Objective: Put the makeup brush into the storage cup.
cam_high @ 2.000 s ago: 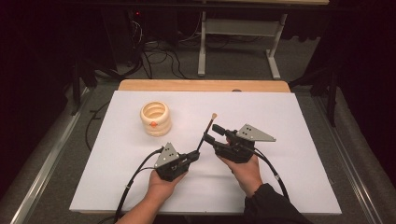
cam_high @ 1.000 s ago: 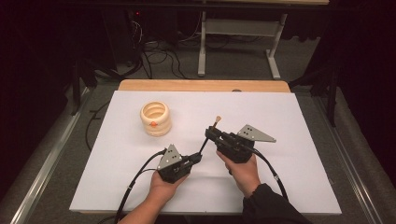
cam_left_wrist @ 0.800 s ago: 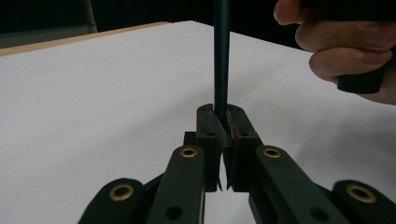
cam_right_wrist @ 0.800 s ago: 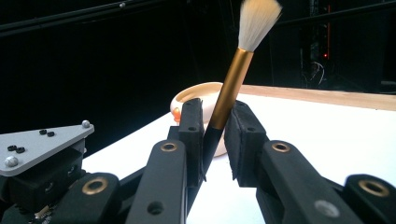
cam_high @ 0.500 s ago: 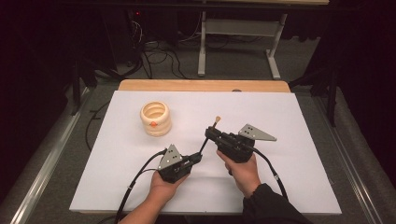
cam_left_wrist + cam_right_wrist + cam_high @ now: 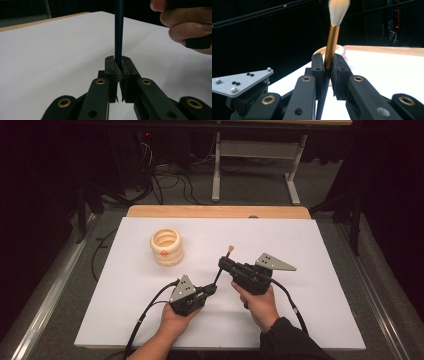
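We count one brush (image 6: 223, 265), its dark handle clamped between the left gripper's (image 6: 212, 289) jaws and its gold ferrule between the right gripper's (image 6: 222, 264) jaws. That makes two grippers, each in one of two hands: left hand (image 6: 176, 320), right hand (image 6: 259, 304). We count one ringed holder (image 6: 166, 246), beyond the jaws and well apart from them. One white desk (image 6: 310, 245) carries it all.
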Demonstrator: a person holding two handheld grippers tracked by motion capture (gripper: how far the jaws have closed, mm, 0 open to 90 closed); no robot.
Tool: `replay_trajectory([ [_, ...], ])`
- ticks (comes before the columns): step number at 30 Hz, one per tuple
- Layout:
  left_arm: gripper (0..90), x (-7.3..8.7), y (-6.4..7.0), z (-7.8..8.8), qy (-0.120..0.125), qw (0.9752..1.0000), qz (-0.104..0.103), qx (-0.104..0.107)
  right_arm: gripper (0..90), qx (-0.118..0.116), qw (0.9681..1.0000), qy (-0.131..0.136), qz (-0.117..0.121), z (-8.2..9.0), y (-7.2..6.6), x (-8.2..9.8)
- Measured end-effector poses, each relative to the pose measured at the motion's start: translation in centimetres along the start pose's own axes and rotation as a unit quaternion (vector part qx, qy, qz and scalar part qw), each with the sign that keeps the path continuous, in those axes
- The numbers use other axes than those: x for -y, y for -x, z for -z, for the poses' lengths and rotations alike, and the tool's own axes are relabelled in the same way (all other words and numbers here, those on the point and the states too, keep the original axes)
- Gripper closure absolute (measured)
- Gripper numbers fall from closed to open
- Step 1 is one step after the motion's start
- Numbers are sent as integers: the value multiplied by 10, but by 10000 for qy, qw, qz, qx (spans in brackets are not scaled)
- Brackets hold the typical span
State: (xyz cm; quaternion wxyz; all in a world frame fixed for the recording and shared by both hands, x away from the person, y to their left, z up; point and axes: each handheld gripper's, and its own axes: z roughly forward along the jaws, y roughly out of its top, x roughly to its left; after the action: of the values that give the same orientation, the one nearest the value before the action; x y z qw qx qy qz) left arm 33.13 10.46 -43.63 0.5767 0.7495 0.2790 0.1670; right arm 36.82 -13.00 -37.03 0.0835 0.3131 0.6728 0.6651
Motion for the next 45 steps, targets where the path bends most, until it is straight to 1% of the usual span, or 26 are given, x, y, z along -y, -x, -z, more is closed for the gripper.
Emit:
replay_trajectory([
  [1, 810, -1, 0, 0, 10, 10000, 7, -7, 855, 19, 10000, -5, 42, 0, 0, 0],
  [3, 770, -1, -1, 0, 1, 10000, 12, -34, 856, 33, 10000, -21, 33, 0, 0, 0],
  [11, 633, -5, -4, 4, 91, 9998, 111, -139, 856, 38, 9999, -43, 100, 0, -1, 1],
  [14, 608, -7, -6, 6, 92, 9997, 139, -162, 857, 44, 9999, -62, 104, 0, -1, 1],
  [17, 591, -9, -8, 8, 98, 9996, 189, -165, 857, 49, 9997, -103, 195, -1, -1, 3],
  [22, 565, -13, -7, 10, 110, 9997, 163, -155, 857, 92, 9992, -191, 328, -3, -3, 5],
  [23, 565, -13, -6, 10, 110, 9997, 136, -160, 857, 92, 9992, -191, 328, -3, -3, 5],
  [24, 558, -14, -5, 9, 101, 9998, 87, -164, 858, 87, 9990, -232, 385, -4, -4, 6],
  [29, 548, -16, -4, 9, 98, 9998, 23, -166, 858, 89, 9981, -311, 524, -6, -6, 9],
  [30, 548, -16, -4, 9, 98, 9998, 23, -166, 858, 89, 9981, -311, 524, -6, -6, 9],
  [31, 548, -16, -4, 10, 101, 9998, 17, -161, 858, 92, 9974, -360, 620, -7, -8, 11],
  [32, 548, -16, -4, 10, 101, 9998, 17, -161, 858, 92, 9974, -360, 620, -7, -8, 11],
  [33, 549, -17, -3, 10, 97, 9998, 11, -149, 858, 96, 9968, -398, 686, -8, -9, 12],
  [36, 560, -18, -3, 11, 100, 9999, 3, -122, 858, 98, 9960, -446, 762, -10, -11, 14],
  [37, 568, -19, -3, 11, 105, 9999, 8, -111, 858, 59, 9957, -451, 812, -10, -12, 15],
  [40, 583, -19, -3, 12, 111, 9999, 19, -86, 858, 68, 9952, -496, 845, -12, -13, 17],
  [41, 592, -20, -2, 12, 120, 9999, 26, -83, 858, 42, 9947, -540, 879, -13, -15, 18],
  [45, 618, -20, -3, 13, 124, 9999, 34, -63, 858, 1, 9937, -580, 957, -15, -17, 21],
])
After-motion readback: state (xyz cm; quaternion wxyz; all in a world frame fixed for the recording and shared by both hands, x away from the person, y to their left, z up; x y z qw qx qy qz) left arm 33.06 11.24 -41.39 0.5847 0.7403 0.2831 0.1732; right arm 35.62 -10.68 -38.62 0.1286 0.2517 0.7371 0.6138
